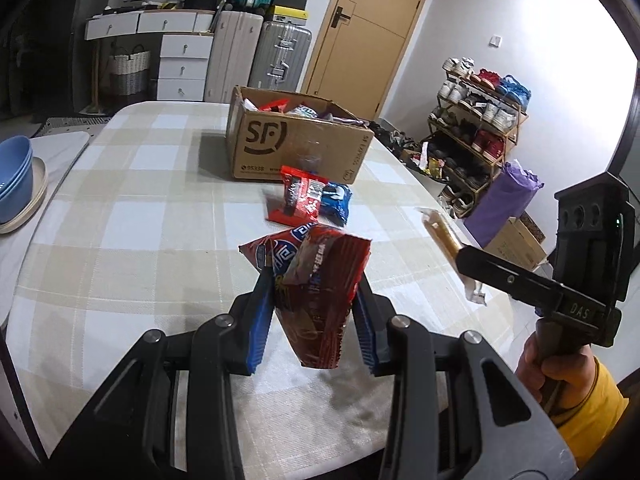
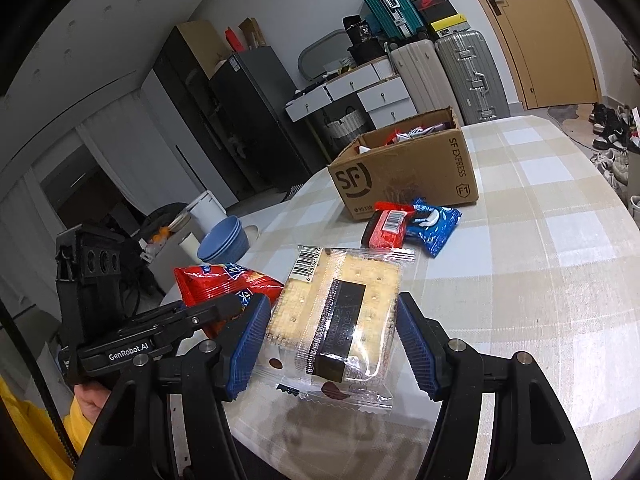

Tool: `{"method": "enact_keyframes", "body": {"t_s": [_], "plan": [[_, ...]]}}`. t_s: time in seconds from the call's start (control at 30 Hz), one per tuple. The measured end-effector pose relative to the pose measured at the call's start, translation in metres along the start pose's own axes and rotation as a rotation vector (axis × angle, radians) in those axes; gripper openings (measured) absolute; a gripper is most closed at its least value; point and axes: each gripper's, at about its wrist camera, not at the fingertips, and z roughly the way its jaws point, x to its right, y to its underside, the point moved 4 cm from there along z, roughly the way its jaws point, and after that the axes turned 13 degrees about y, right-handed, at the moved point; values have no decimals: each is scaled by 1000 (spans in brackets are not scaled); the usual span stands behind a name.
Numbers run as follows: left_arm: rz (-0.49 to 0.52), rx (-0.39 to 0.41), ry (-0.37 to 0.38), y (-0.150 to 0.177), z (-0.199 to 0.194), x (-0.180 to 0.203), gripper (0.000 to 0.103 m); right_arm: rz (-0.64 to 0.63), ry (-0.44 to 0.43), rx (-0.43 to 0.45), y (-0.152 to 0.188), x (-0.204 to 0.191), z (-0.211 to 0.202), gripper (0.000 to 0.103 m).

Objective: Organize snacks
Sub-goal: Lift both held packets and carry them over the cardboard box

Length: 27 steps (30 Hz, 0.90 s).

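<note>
My left gripper (image 1: 314, 282) is shut on a crumpled red snack bag (image 1: 320, 280), held off the checked tablecloth (image 1: 140, 200). In the right wrist view the same red bag (image 2: 216, 280) shows at the left, in the left gripper (image 2: 224, 308). My right gripper (image 2: 334, 304) is shut on a clear pack of square crackers (image 2: 340, 316), its blue pads pressing both sides. The left wrist view shows that pack (image 1: 440, 236) edge-on in the right gripper (image 1: 464, 258). An open SF cardboard box (image 1: 296, 140) (image 2: 404, 168) with several snacks stands further back.
A red packet (image 1: 300, 196) (image 2: 388, 228) and a blue cookie pack (image 1: 338, 200) (image 2: 434, 224) lie just before the box. Stacked blue bowls (image 1: 14, 172) (image 2: 224, 240) sit off the table's left. A shoe rack (image 1: 476, 132) and a purple bag (image 1: 500, 200) stand beyond the right edge.
</note>
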Motion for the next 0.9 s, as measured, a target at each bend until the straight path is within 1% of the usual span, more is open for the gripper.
{"method": "enact_keyframes", "body": {"t_s": [0.27, 0.37, 0.5, 0.63, 0.73, 0.8, 0.87, 0.9], "plan": [[-9, -15, 12, 1, 12, 0, 34, 16, 12, -18, 2, 8, 10, 65], [-7, -13, 14, 0, 13, -1, 34, 20, 16, -4, -7, 11, 12, 65], [-18, 2, 21, -15, 18, -7, 34, 19, 1, 32, -33, 11, 12, 65], [10, 51, 23, -49, 19, -4, 34, -11, -21, 66, -71, 6, 14, 65], [40, 93, 29, -86, 21, -3, 34, -24, -48, 91, -108, 4, 18, 65], [74, 121, 13, -113, 25, -1, 34, -17, -58, 95, -135, 6, 25, 65], [92, 137, 20, -138, 30, 0, 34, -8, -50, 95, -161, 11, 35, 65], [100, 143, 11, -152, 35, -1, 34, -8, -45, 99, -177, 13, 40, 65]]}}
